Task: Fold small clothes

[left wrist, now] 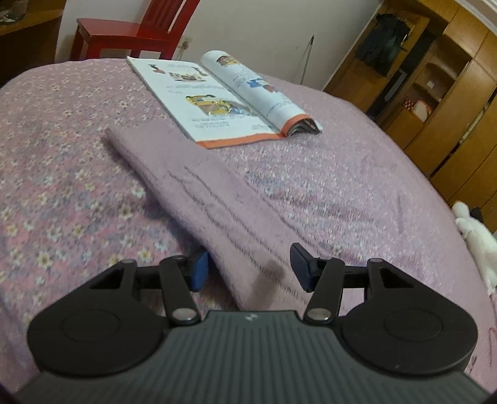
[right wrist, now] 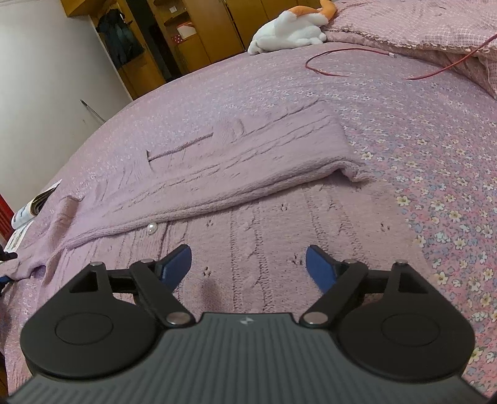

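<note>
A lilac knitted cardigan (right wrist: 242, 161) lies on the bed, one side folded over the flat lower layer (right wrist: 279, 236), with a pearl button (right wrist: 152, 229) at the fold edge. In the left wrist view a long folded part of it (left wrist: 198, 199) runs from the magazine toward my left gripper (left wrist: 248, 267). The left gripper is open, its blue fingers either side of the knit edge, holding nothing. My right gripper (right wrist: 248, 267) is open and empty just above the flat knit layer.
An open magazine (left wrist: 223, 99) lies on the floral bedspread (left wrist: 62, 174) beyond the cardigan. A white and orange plush toy (right wrist: 289, 29) and a red cable (right wrist: 341, 73) lie at the far side. A red chair (left wrist: 130, 31) and wooden wardrobes (left wrist: 441, 102) stand past the bed.
</note>
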### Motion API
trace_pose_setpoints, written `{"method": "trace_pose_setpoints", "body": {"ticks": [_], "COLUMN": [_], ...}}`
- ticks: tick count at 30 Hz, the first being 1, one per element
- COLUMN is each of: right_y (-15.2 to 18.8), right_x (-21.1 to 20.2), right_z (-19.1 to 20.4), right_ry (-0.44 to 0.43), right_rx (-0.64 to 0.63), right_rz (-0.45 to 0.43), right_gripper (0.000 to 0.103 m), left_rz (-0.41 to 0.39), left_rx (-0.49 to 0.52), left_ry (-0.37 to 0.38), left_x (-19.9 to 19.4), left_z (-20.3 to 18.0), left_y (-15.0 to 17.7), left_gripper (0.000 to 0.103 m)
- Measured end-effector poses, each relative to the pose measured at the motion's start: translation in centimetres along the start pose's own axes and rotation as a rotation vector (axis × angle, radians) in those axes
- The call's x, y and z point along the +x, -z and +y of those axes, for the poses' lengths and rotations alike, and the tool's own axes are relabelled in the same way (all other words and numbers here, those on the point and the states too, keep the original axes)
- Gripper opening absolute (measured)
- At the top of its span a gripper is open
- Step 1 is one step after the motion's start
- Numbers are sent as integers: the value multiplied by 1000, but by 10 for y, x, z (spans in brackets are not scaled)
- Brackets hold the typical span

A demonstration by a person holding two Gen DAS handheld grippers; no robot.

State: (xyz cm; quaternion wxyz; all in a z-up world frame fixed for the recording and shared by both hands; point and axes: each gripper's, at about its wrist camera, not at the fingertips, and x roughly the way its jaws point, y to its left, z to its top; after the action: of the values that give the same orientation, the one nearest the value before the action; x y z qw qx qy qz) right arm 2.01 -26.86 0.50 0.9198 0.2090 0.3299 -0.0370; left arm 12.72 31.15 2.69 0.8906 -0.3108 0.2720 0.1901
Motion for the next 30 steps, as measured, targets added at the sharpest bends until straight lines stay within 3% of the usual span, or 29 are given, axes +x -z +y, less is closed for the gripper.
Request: {"method": "trace_pose_setpoints", "body": {"ticks": [1, 2, 4, 7, 12, 18, 30], "right_y": [0, 0, -1, -2, -2, -2, -5], "right_x": [0, 1, 1, 1, -1, -4, -22], "right_z": [0, 0, 0, -1, -1, -3, -19], "right_ry": [1, 1, 1, -3, -10, -20, -35], "right_rx": [0, 0, 4, 11, 20, 38, 83], "right_rz": [1, 1, 2, 2, -2, -3, -38], "right_gripper": [87, 87, 87, 87, 87, 87, 87], "left_rz": [-4, -6, -3, -61, -186, -240, -270], "left_rx": [-5, 0, 39, 78, 168, 251, 343], "left_ry": [5, 4, -8, 18, -27, 23, 235], "left_x": [1, 2, 4, -10, -42, -71, -118], "left_z": [1, 1, 1, 4, -6, -33, -114], "left_y": [-2, -4, -7, -13, -22, -22, 6], "left_gripper": [46, 27, 10, 9, 9, 9, 9]}}
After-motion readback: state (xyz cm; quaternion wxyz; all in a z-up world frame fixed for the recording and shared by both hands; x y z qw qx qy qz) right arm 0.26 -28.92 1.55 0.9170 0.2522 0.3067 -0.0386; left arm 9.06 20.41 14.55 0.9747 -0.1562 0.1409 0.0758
